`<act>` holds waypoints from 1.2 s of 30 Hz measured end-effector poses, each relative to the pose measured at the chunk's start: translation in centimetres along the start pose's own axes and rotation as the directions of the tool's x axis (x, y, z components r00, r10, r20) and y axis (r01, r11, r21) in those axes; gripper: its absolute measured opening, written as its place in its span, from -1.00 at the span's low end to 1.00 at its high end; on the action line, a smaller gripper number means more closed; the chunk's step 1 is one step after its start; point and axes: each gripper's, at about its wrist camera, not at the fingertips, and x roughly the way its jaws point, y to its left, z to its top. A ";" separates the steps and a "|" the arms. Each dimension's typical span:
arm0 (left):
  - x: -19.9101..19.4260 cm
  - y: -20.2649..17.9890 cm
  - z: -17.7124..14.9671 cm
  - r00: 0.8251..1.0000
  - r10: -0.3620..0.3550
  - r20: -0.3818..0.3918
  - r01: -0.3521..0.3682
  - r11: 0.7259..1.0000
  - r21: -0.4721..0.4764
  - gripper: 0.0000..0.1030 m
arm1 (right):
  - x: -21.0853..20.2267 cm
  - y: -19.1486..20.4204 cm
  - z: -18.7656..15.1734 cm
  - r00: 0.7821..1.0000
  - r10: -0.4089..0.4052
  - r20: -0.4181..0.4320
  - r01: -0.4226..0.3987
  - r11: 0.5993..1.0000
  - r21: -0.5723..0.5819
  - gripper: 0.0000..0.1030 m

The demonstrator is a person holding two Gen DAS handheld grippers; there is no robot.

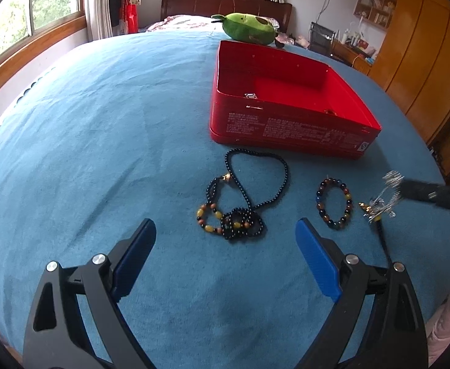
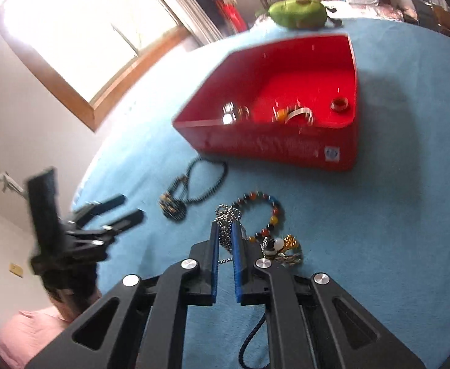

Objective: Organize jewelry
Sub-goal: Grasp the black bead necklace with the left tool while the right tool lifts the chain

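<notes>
An open red box (image 1: 286,129) (image 2: 274,147) stands on the blue bedspread; several jewelry pieces (image 2: 292,113) lie inside it. A long black bead necklace (image 1: 255,181) (image 2: 203,184) tangled with a yellow-and-brown bracelet (image 1: 209,218) lies in front of it. A multicoloured bead bracelet (image 1: 335,204) (image 2: 271,212) lies to its right. My left gripper (image 1: 225,236) is open and empty, just short of the necklace. My right gripper (image 2: 225,230) (image 1: 409,189) is shut on a silver chain (image 2: 226,218) (image 1: 384,198), lifting it beside the bracelet; a gold-and-white pendant (image 2: 283,246) hangs by it.
A green avocado plush (image 1: 246,26) (image 2: 298,12) lies behind the box. A dark blue cord (image 1: 381,236) (image 2: 252,335) trails under the right gripper. Windows are at the left, wooden wardrobes (image 1: 421,46) at the right. The bedspread (image 1: 102,138) stretches wide to the left.
</notes>
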 end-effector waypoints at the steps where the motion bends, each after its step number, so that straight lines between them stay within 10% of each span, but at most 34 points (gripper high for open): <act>1: 0.3 -0.1 0.2 1.000 0.003 -0.003 -0.003 1.000 0.005 0.77 | -0.5 0.2 -0.1 1.000 0.009 0.012 -0.009 1.000 0.002 -0.85; 17: 7.0 -0.5 2.1 0.981 -0.029 -0.193 0.033 0.999 0.016 0.77 | -4.3 -2.9 0.2 0.992 -0.011 0.126 0.000 0.996 0.086 -0.85; 26: 6.2 -0.8 1.7 0.986 0.001 -0.168 0.007 0.999 0.046 -0.76 | -2.1 -4.2 -0.1 0.996 -0.003 0.087 -0.008 0.992 0.127 -0.85; 36: 1.8 1.0 2.1 0.996 -0.081 -0.043 0.081 0.997 -0.019 -0.88 | -1.9 -4.0 0.1 0.996 -0.019 0.090 0.007 0.992 0.129 -0.85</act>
